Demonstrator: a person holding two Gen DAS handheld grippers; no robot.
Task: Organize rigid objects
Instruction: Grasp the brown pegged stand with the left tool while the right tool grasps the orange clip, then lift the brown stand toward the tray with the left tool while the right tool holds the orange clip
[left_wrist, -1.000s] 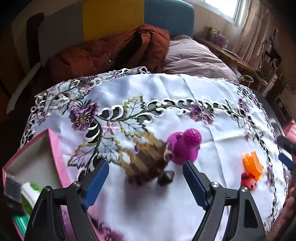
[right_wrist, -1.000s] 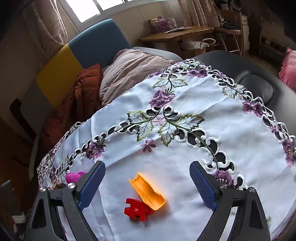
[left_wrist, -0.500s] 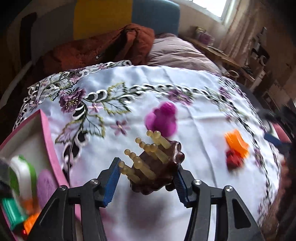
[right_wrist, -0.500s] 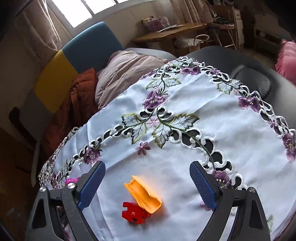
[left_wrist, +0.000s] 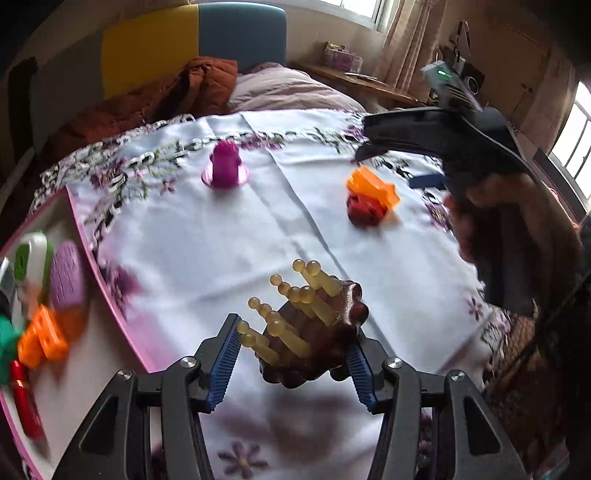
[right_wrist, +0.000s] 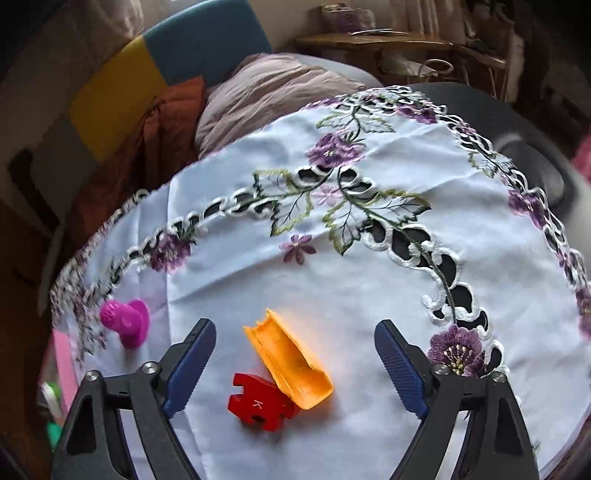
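My left gripper (left_wrist: 291, 365) is shut on a brown brush (left_wrist: 325, 328) with yellow pegs and holds it above the white embroidered cloth (left_wrist: 229, 258), next to the pink box (left_wrist: 85, 254). My right gripper (right_wrist: 295, 332) hangs over an orange scoop-shaped piece (right_wrist: 288, 362) and a red puzzle piece (right_wrist: 258, 404). Its jaws are closing, and both pieces lie between them untouched. In the left wrist view the right gripper (left_wrist: 424, 177), held by a hand, hovers by the orange piece (left_wrist: 373, 184) and the red piece (left_wrist: 364, 212). A magenta toy (left_wrist: 225, 166) (right_wrist: 125, 321) stands farther back.
The pink box holds several items, among them a purple pad (left_wrist: 66, 273), a green-and-white thing (left_wrist: 31, 254) and an orange block (left_wrist: 42, 339). Behind the round table lie a rust-coloured jacket (left_wrist: 177, 92) and a mauve cushion (right_wrist: 273, 88). A wooden desk (right_wrist: 373, 40) stands at the back.
My left gripper closed on the brown brush, lifted it and carried it toward the pink box. My right gripper sank closer to the orange and red pieces, and its jaws narrowed.
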